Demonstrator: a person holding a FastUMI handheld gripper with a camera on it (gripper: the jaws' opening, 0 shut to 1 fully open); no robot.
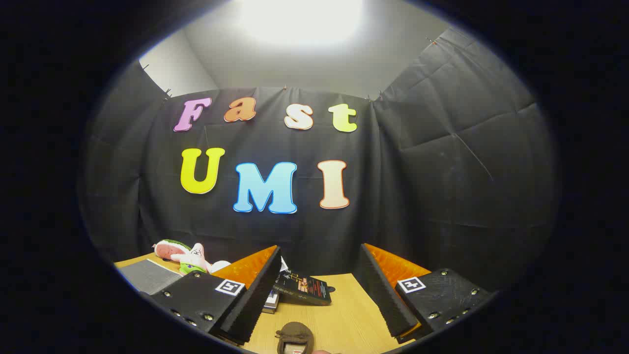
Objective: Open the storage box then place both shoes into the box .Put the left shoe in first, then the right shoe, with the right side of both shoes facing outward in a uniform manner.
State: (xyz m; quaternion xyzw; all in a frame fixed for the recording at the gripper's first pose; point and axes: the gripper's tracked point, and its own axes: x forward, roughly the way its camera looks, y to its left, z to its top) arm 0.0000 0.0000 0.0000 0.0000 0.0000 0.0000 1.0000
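My gripper point(322, 290) is open, its two fingers spread wide above a wooden table point(346, 314) with nothing between them. Low between the fingers, close to me, the rounded end of a brown shoe point(295, 337) pokes into view on the table; most of it is hidden. Just ahead of the fingers a dark flat box or booklet point(302, 290) leans tilted on the table, partly behind the left finger point(255, 300).
A plush toy point(189, 256) in pink, white and green lies at the table's far left, against the black cloth wall. A grey flat piece point(145, 275) lies beside it, left of the left finger.
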